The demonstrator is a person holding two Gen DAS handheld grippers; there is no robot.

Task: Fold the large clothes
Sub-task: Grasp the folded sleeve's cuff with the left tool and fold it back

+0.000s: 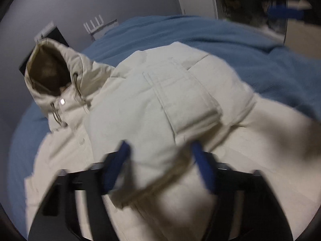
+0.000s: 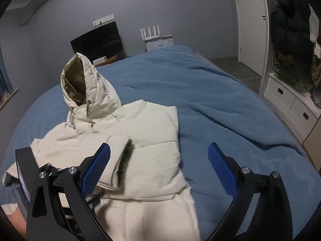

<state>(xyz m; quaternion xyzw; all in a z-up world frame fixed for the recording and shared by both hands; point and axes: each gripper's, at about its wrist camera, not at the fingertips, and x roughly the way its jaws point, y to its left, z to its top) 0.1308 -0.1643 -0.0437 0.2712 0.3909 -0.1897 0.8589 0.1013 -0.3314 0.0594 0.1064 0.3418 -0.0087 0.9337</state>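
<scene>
A cream hooded puffer jacket (image 1: 160, 92) (image 2: 140, 132) lies on a blue blanket (image 2: 220, 100), its hood (image 2: 84, 84) propped up at the far left. One sleeve lies folded across the front, its dark cuff (image 2: 126, 156) showing. My left gripper (image 1: 160, 152) sits low on the jacket's near side, with a thick bunch of cream fabric filling the gap between its blue fingers (image 1: 202, 164); this view is blurred. My right gripper (image 2: 159, 148) hovers over the jacket's right edge and the blanket, open wide with nothing between its pads.
Past the bed's far edge stand a black screen (image 2: 98, 40) and a white router on a box (image 2: 158, 38). At the right are a white door (image 2: 250, 24), hanging clothes (image 2: 291, 30) and white drawers (image 2: 291, 100). Bare blanket stretches right of the jacket.
</scene>
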